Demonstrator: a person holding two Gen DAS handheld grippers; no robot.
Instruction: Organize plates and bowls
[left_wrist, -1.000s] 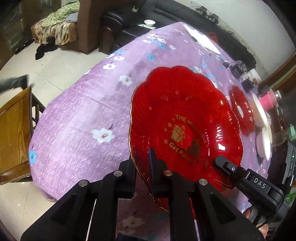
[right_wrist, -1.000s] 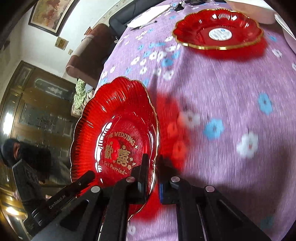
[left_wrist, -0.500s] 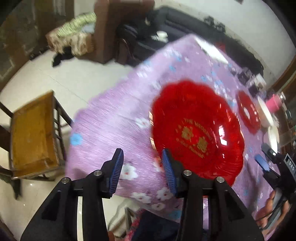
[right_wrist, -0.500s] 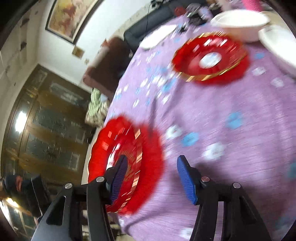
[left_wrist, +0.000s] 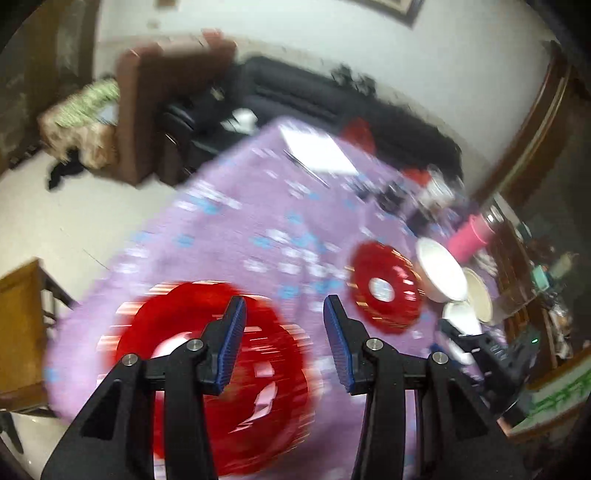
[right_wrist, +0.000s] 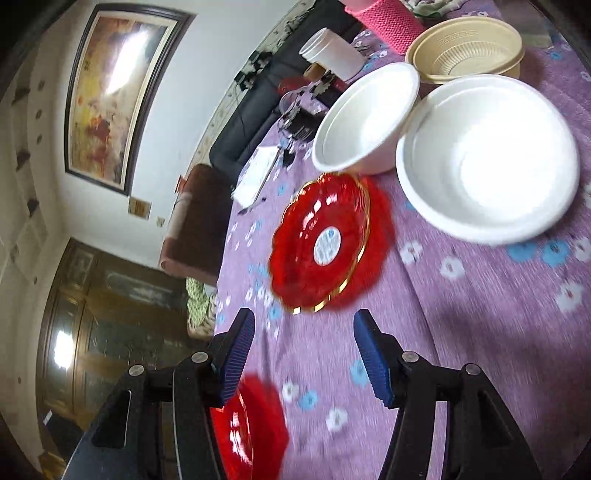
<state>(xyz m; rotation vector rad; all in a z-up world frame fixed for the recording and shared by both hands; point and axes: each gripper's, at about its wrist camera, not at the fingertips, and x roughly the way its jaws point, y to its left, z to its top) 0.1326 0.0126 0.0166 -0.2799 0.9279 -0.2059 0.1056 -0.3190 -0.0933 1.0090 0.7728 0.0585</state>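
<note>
The large red plate (left_wrist: 207, 376) lies flat on the purple flowered tablecloth (left_wrist: 240, 221) near its front corner, blurred. My left gripper (left_wrist: 284, 310) hangs open above its far edge, nothing between the jaws. A smaller red plate (left_wrist: 384, 288) sits further right beside white bowls (left_wrist: 439, 269). In the right wrist view my right gripper (right_wrist: 304, 325) is open and empty over the cloth (right_wrist: 480, 332), facing the smaller red plate (right_wrist: 325, 240). The large red plate (right_wrist: 251, 424) shows under its left finger. Two white bowls (right_wrist: 365, 114) (right_wrist: 487, 155) and a beige bowl (right_wrist: 469, 48) stand beyond.
A pink cylinder (right_wrist: 391, 22), a white cup (right_wrist: 332, 51) and small clutter stand at the table's far side. White paper (left_wrist: 317, 151) lies at the far end. A wooden chair (left_wrist: 18, 325) stands off the left corner, a dark sofa (left_wrist: 332, 99) behind.
Both grippers were shut on the large red plate's rim. They opened, left it lying on the table, and pulled up and away. The right one swung toward the smaller plate and bowls.
</note>
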